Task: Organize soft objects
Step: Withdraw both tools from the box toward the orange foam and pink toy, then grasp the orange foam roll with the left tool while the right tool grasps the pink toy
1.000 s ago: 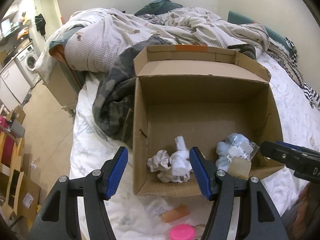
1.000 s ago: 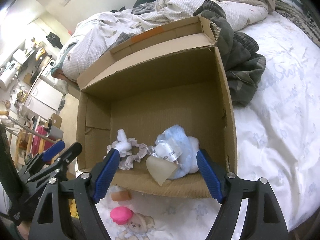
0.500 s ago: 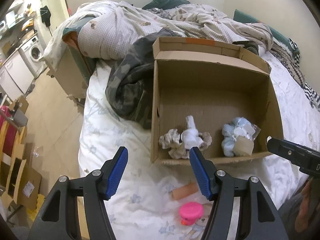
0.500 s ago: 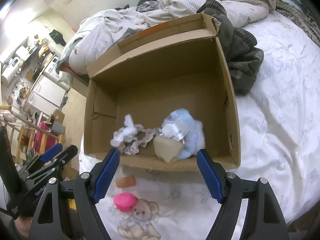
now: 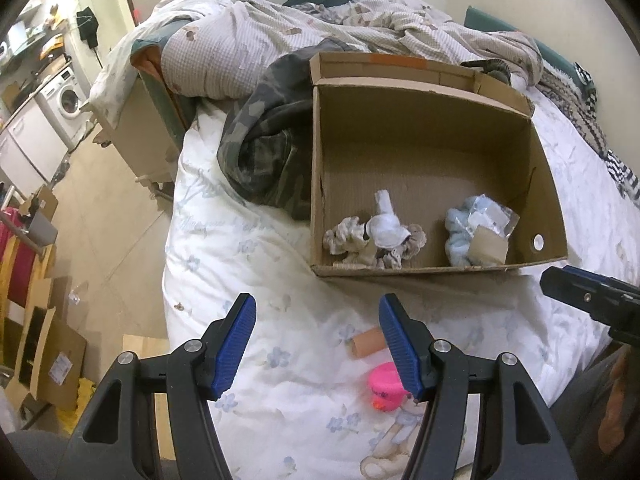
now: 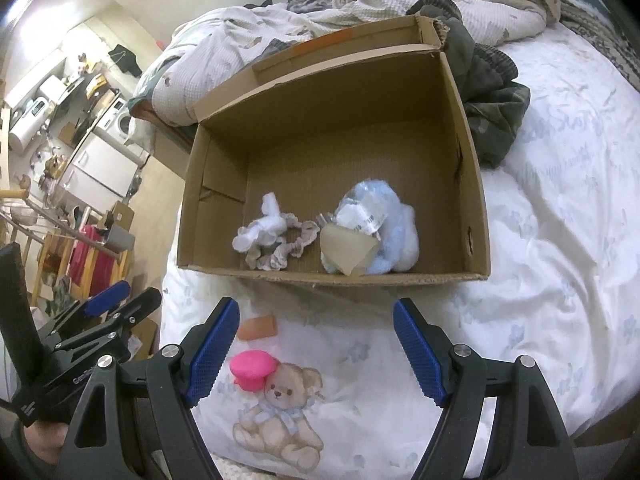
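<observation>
An open cardboard box (image 5: 400, 92) (image 6: 476, 216) stands on the bed. Inside lie a white and grey scrunchie bundle (image 5: 376, 236) (image 6: 272, 236) and a light blue fluffy item with a plastic tag and card (image 5: 476, 232) (image 6: 376, 228). In front of the box on the sheet lie a pink soft toy (image 5: 386, 386) (image 6: 252, 364) and a small orange-tan roll (image 5: 368, 342) (image 6: 260, 326). My left gripper (image 5: 318, 344) is open and empty, above the sheet before the box. My right gripper (image 6: 316, 348) is open and empty too; it also shows in the left wrist view (image 5: 588, 296).
A camouflage garment (image 5: 264, 148) (image 6: 496, 108) lies against the box's far side. A rumpled quilt (image 5: 320, 32) covers the bed's head. The bed edge drops to the floor (image 5: 100, 208) on the left, with boxes and a washing machine (image 5: 66, 98) beyond.
Both grippers have pulled back from the box toward the bed's near edge. The box now looks farther away, and the pink toy and orange roll have come into fuller view.
</observation>
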`<state>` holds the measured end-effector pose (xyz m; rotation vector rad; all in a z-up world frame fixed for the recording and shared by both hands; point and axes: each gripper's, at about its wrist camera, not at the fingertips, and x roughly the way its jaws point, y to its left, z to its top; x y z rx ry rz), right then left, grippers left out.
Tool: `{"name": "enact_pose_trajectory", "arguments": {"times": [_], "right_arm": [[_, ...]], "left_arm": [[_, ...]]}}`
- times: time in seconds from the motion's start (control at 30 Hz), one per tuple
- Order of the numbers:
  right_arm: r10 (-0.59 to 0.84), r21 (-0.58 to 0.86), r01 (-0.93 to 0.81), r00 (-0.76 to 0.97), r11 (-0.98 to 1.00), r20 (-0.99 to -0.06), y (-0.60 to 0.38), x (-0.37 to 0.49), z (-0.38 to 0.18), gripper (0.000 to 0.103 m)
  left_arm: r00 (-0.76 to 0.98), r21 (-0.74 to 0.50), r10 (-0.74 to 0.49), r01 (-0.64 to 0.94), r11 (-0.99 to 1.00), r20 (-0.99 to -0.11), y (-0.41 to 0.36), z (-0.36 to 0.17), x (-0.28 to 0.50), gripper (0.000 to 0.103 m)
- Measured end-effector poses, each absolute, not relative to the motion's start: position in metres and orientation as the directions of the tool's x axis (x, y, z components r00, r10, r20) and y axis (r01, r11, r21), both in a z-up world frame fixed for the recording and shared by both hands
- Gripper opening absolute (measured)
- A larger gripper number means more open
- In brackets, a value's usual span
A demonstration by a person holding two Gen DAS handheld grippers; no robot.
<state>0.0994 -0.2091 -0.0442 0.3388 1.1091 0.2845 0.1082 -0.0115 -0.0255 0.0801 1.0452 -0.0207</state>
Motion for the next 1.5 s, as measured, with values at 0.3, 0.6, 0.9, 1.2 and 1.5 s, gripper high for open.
{"name": "enact_pose_trajectory", "arguments": {"times": [0.3,0.6,0.9,1.2,1.5], "right_arm": [[0.389,0.411,-0.032,0.396,0.911,-0.832,-0.213,0.096,-0.051,0.084],[0.415,0.447,0.010,0.353,0.894,-0.838,-0.214,0.100,-0.063,0.084],[0.399,0.426,0.020,0.309,0.905,-0.863,-0.206,0.107,-0.076,0.084],[0.371,0.399,0.036,0.297,0.916,-0.880,-0.210,0.108,-0.081,0.084],[0.361,0.384,0.025,0.284,0.923,-0.888,-0.208,0.109,-0.083,0.084]], "left_arm": [[0.466,0.042,0.034,0.006,0.999,-0.884,0.001,-0.037,0.112,0.061],[0.356,-0.045,-0.002,-0.113,0.993,-0.934,0.028,-0.062,0.125,0.061],[0.206,-0.085,-0.079,-0.022,0.996,-0.975,-0.014,-0.113,0.140,0.061],[0.126,-0.051,-0.053,0.016,0.999,-0.991,-0.037,-0.152,0.159,0.055],[0.124,-0.099,-0.108,0.078,0.992,-0.986,-0.053,-0.151,0.158,0.007]]}}
